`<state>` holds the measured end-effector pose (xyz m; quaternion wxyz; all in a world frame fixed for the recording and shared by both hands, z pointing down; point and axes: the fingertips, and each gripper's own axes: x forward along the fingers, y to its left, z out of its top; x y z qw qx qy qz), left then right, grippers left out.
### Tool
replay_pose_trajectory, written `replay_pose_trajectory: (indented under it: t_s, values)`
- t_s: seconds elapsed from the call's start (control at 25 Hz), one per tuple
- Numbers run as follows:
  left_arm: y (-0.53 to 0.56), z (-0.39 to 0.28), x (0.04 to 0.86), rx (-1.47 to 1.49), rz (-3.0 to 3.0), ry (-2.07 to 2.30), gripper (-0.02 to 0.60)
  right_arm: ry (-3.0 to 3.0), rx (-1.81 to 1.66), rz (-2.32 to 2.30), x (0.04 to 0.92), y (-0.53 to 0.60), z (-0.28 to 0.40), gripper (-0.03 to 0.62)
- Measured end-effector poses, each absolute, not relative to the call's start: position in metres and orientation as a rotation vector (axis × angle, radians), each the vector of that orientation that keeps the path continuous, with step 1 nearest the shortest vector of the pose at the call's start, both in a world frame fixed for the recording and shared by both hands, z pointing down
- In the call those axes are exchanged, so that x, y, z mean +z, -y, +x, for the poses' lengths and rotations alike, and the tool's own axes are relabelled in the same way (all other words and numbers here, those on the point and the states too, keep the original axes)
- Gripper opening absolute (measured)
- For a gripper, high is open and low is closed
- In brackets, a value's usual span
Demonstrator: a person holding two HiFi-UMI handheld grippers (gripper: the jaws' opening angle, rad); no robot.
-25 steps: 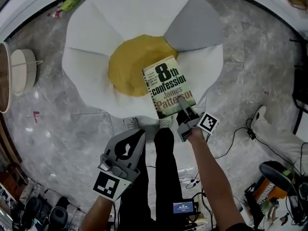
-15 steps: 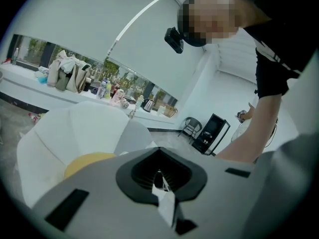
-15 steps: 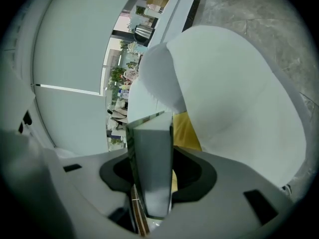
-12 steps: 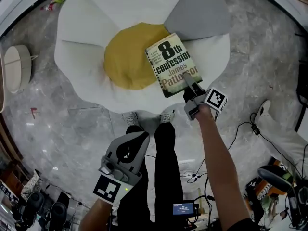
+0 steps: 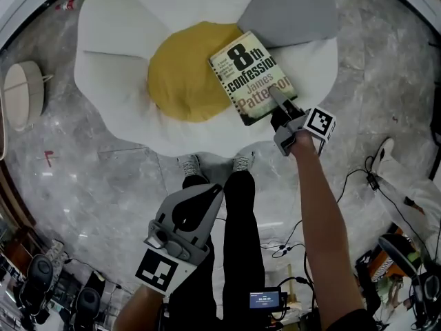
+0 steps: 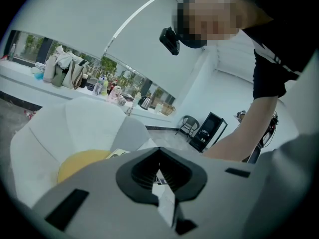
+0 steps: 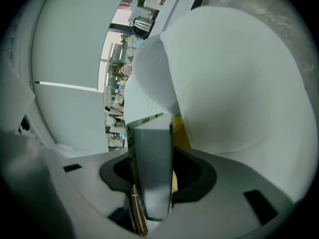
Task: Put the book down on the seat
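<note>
Over the seat (image 5: 117, 81), right gripper (image 5: 278, 100) grips book (image 5: 247, 71) (title legible only overhead).

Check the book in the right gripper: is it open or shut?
Shut. The book shows its whole front cover facing up, with no pages spread; the right gripper clamps its bottom edge.

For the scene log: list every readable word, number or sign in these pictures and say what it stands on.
"8th confession": cover of the pale paperback book.
"James Patterson": same cover.
Small print at that cover's top left corner: too small to read.
Small black device's lit screen: digits too blurred to read.
Square black-and-white marker beside the book and square black-and-white marker at lower left: patterns only, no words.
</note>
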<state>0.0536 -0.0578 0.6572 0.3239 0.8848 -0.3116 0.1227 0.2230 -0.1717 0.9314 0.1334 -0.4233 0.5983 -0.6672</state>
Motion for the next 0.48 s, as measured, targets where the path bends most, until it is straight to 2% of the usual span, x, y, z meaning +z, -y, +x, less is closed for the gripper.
replay_pose_trajectory:
  t_s: [0.36,0.48]
  values:
    - [0.056,0.054,0.656,0.321,2.320,0.818,0.012,-1.704,-1.925,-1.383,0.943,0.166,0.241,0.182]
    - [0.058,0.050,0.657,0.328,2.318,0.817,0.012,-1.702,-1.924,-1.414,0.946,0.167,0.243,0.212]
